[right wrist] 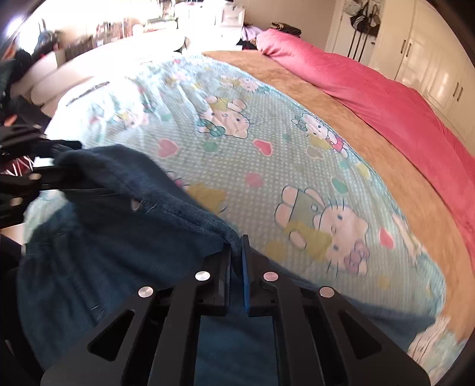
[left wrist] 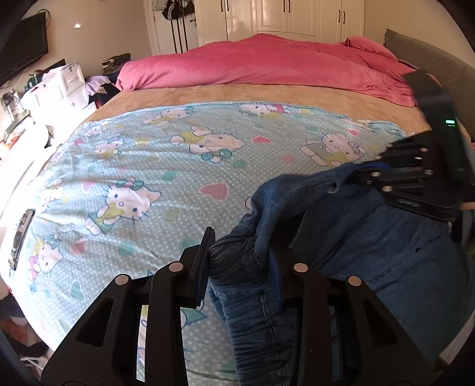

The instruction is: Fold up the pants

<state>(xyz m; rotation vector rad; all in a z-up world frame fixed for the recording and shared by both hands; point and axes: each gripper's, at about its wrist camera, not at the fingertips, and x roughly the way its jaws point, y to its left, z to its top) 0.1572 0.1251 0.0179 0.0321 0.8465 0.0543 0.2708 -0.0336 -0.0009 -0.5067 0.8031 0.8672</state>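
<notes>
Bedroom light pours over a bed (left wrist: 267,95) that fills both of my views, with a pale blue cartoon-cat blanket (left wrist: 154,166) spread across it, a tan sheet (right wrist: 297,86) beyond that, and a pink duvet (left wrist: 267,62) bunched along the far side. White wardrobe doors (left wrist: 285,17) line the wall behind it, and white drawers (left wrist: 59,86) stand off to one side of the bed.

On the blanket lie the blue denim pants (left wrist: 371,243), crumpled, at the near edge of the bed.

My left gripper (left wrist: 240,261) has its 2 jaws at a narrow gap, clamped on a thick bunch of the denim; the fabric fills the space between them and hangs below.

My right gripper (right wrist: 236,261) is pinched almost completely together on a thin edge of the pants, which runs up from between the 2 pads. From the left wrist view I see it at the right (left wrist: 383,172), gripping the raised edge of the denim. The right wrist view is blurred, so finer detail of the fabric is unclear.
</notes>
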